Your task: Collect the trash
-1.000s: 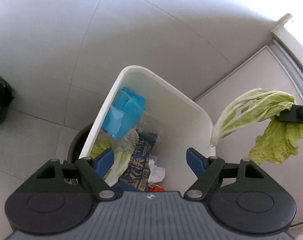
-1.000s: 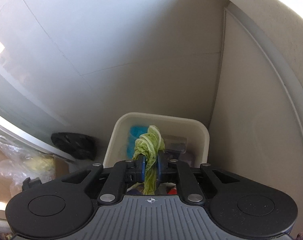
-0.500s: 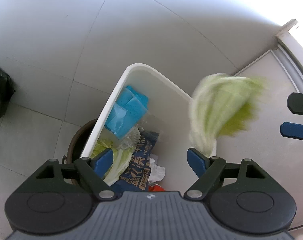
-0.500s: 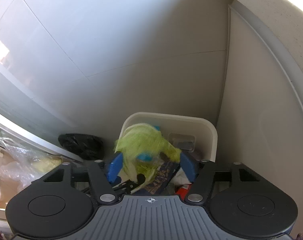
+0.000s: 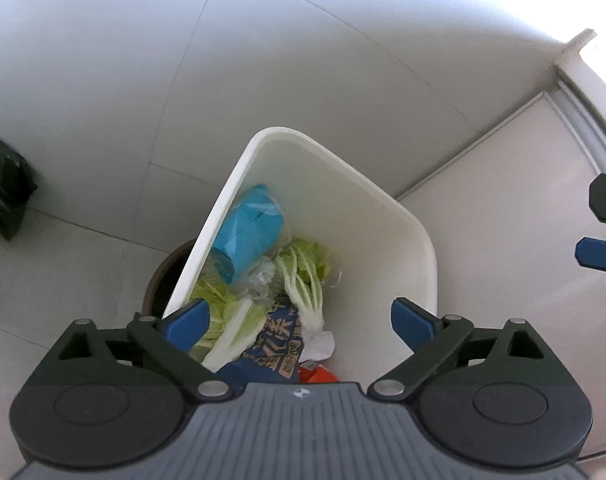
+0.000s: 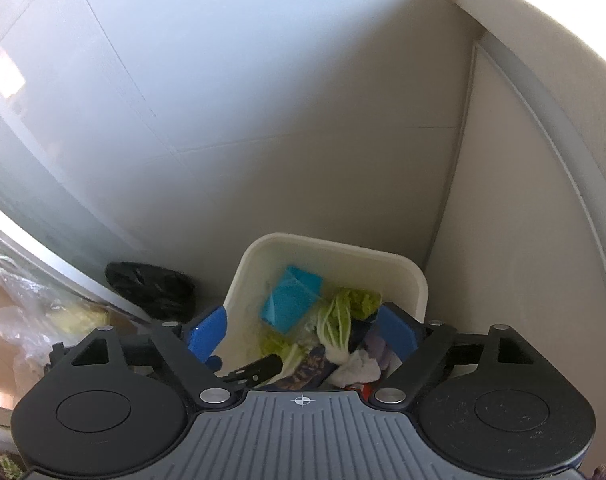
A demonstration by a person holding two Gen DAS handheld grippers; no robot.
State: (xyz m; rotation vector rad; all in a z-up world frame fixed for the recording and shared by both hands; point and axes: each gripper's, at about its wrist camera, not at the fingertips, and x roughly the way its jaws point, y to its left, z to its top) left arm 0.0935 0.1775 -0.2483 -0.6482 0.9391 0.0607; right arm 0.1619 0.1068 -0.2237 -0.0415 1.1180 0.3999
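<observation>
A corner of a home kitchen: pale tiled floor [image 5: 83,272], a white waste bin [image 5: 343,200] holding cabbage leaves [image 5: 303,280] and food wrappers [image 5: 279,344], a black rubbish bag [image 6: 151,292] to its left.

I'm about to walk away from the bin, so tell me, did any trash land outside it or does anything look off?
Nothing stands out. The green cabbage leaf lies inside the white plastic bin beside the blue paper wad and the printed dark blue wrapper. No scraps show on the floor.
</observation>
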